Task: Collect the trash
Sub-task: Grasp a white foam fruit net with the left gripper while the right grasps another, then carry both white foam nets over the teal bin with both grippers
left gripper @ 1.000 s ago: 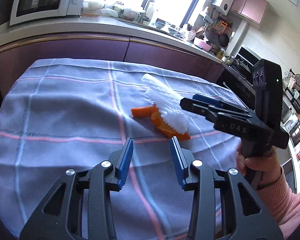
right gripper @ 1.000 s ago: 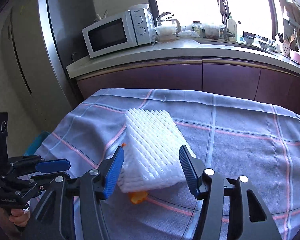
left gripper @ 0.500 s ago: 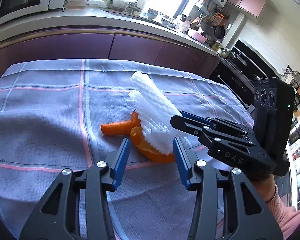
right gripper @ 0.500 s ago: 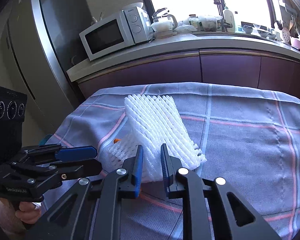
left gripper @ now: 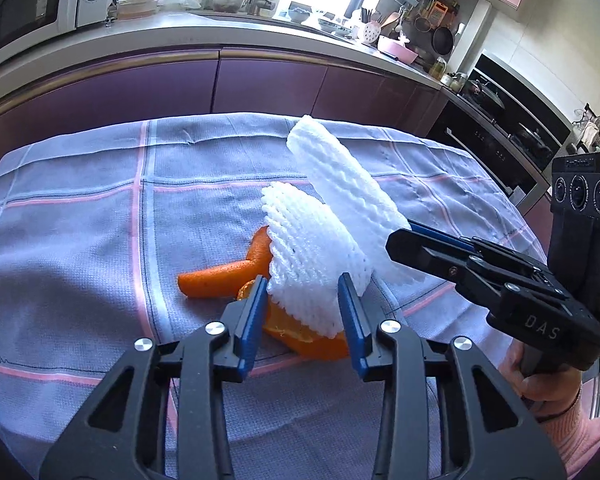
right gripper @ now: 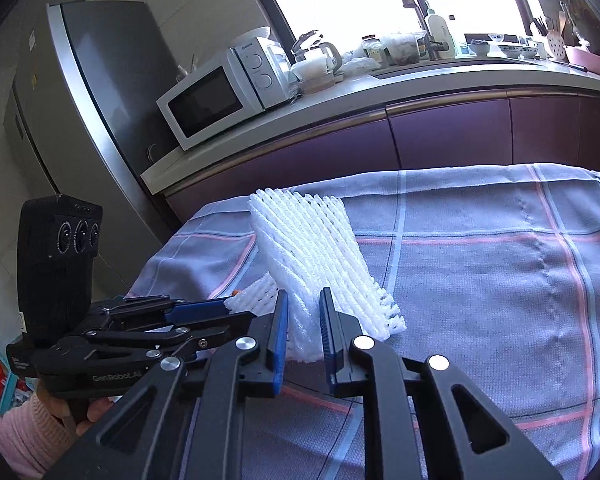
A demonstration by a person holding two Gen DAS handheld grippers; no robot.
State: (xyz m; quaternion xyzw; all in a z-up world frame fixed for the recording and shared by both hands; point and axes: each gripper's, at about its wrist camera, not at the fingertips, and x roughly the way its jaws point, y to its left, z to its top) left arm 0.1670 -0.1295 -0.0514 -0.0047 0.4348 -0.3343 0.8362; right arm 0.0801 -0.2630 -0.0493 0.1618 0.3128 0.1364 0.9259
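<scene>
Left wrist view: your left gripper (left gripper: pixel 303 300), fingers closing, straddles a white foam fruit net (left gripper: pixel 314 258) lying on orange peel (left gripper: pixel 220 278) on the cloth-covered bench (left gripper: pixel 68 240). Your right gripper (right gripper: pixel 303 320) pinches a second white foam net (right gripper: pixel 316 252) by its near edge, tilted up off the bench. Both nets look light and squashy, so grip mid-body.

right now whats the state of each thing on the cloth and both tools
foam net: one end lifted off the cloth, pinched in the right tool
second foam net: lying on the peel, between the left tool's fingers
orange peel: flat on the cloth, partly covered
right tool: shut on the foam net
left tool: jaws have just been closing around the second net
</scene>
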